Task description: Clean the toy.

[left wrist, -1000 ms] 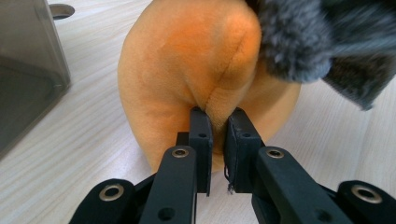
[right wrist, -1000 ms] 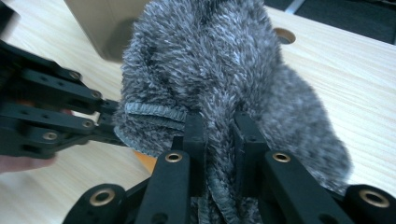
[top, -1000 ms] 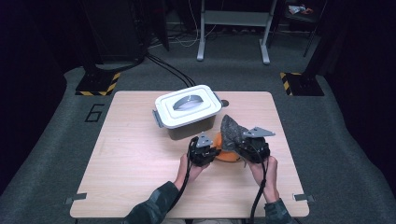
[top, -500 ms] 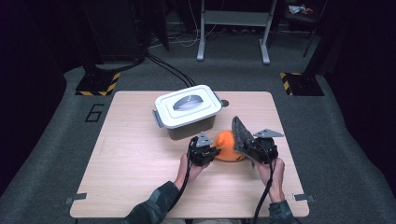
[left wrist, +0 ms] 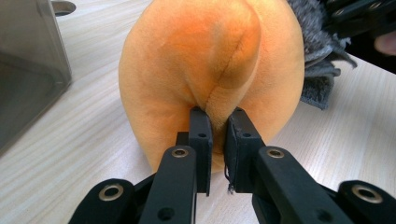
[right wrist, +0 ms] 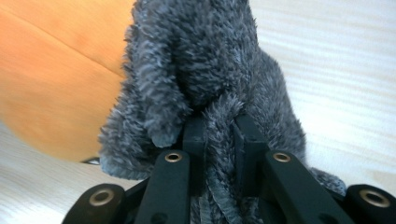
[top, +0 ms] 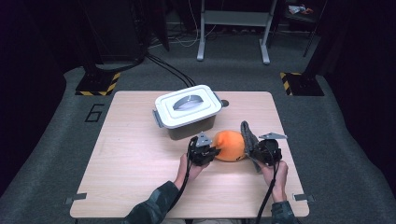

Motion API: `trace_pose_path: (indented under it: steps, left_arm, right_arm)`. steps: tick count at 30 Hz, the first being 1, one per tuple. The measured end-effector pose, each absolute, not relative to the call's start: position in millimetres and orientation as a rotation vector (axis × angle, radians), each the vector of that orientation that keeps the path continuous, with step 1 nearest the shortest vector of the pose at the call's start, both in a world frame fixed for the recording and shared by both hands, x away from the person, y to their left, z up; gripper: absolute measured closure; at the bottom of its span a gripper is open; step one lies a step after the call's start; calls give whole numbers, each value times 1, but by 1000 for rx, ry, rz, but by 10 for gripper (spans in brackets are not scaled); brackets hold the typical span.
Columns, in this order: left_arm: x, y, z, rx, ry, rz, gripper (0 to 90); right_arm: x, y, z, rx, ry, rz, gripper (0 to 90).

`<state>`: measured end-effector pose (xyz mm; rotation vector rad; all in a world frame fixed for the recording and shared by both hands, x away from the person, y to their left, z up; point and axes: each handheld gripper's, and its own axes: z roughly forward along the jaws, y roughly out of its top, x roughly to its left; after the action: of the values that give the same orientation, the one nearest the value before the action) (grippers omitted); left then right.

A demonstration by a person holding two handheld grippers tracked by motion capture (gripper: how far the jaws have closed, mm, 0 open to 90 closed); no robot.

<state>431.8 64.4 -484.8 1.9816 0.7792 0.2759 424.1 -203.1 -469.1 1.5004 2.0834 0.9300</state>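
Jaws, left: left gripper [left wrist: 217,135] is clenched on a fold of the orange cushion [left wrist: 210,70]; a pinch of orange fabric sits between the two black pads.
Jaws, right: right gripper [right wrist: 219,135] is clenched on the grey furry cloth [right wrist: 205,70]; a strand of the pile runs down between the pads.
Table: pale wood top [top: 130,158], standing on grey carpet; the number 6 is marked on the floor to its left.
Box: grey plastic box with a white lid [top: 187,106] and a curved handle, lid on; sits toward the far middle of the table, just behind the cushion. Its grey wall [left wrist: 28,70] shows at the left of the left gripper view.
Cushion: round, orange, soft [top: 229,145]; rests on the table between the two grippers, near the front of the box.
Cloth: dark grey, shaggy [top: 248,137]; lies against the right side of the cushion, touching it, partly raised off the table.
Hands: left gripper [top: 201,151] at the cushion's left edge, right gripper [top: 266,151] at the cloth; both forearms come in from the near edge.
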Motion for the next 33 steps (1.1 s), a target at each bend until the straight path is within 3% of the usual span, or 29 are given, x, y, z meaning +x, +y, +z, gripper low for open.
trace_pose_path:
  steps: [10,25,33]
  left_arm:
    - [433,66,-485,1979,785,276,822]
    - [433,67,-486,1972,795,269,819]
    - [433,67,-486,1969,792,273,808]
  right_arm:
    - [430,-208,-490,1555,2109,888,779]
    - [398,-203,-424,1379,2014,1037,779]
    - [402,-174,-424,1299,2105,1001,779]
